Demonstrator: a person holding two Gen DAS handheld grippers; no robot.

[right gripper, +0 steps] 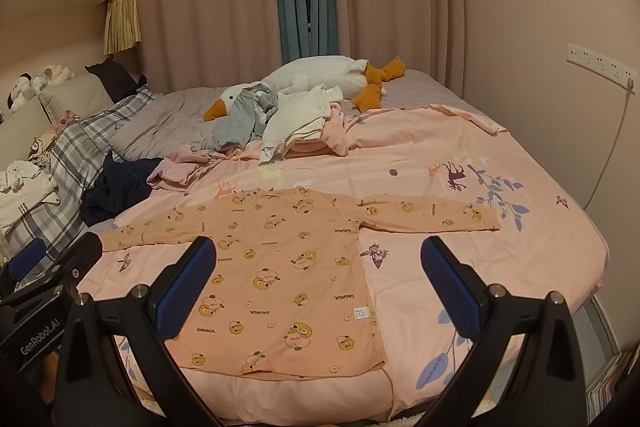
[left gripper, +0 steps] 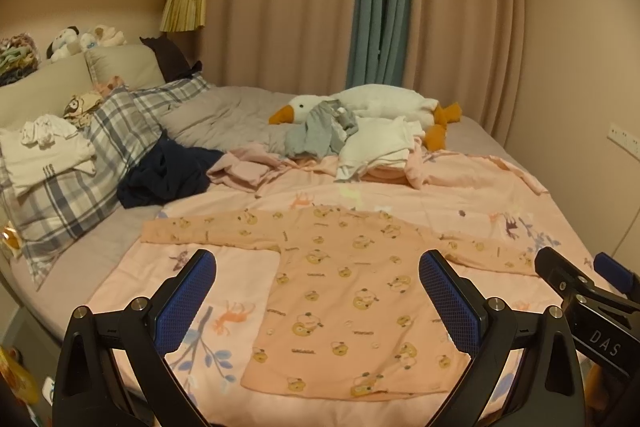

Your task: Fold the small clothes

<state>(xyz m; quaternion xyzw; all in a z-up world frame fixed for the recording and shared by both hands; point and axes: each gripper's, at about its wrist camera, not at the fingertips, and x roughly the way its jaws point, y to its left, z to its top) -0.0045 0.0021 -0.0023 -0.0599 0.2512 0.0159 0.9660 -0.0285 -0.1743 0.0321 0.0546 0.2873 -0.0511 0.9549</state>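
Observation:
A small orange long-sleeved shirt point(left gripper: 344, 291) with a duck print lies flat on the pink bedsheet point(left gripper: 460, 195), sleeves spread left and right. It also shows in the right wrist view point(right gripper: 288, 279). My left gripper point(left gripper: 318, 275) is open and empty, hovering above the shirt's lower half. My right gripper point(right gripper: 320, 263) is open and empty, above the shirt's right side. The right gripper also shows at the right edge of the left wrist view point(left gripper: 580, 275), and the left gripper at the left edge of the right wrist view point(right gripper: 52, 259).
A heap of clothes point(left gripper: 360, 139) lies behind the shirt: grey, white and pink pieces against a plush goose point(left gripper: 380, 103). A dark garment point(left gripper: 168, 171) and plaid pillows point(left gripper: 100, 147) with folded white clothes point(left gripper: 48, 155) sit at left. Curtains and wall stand behind the bed.

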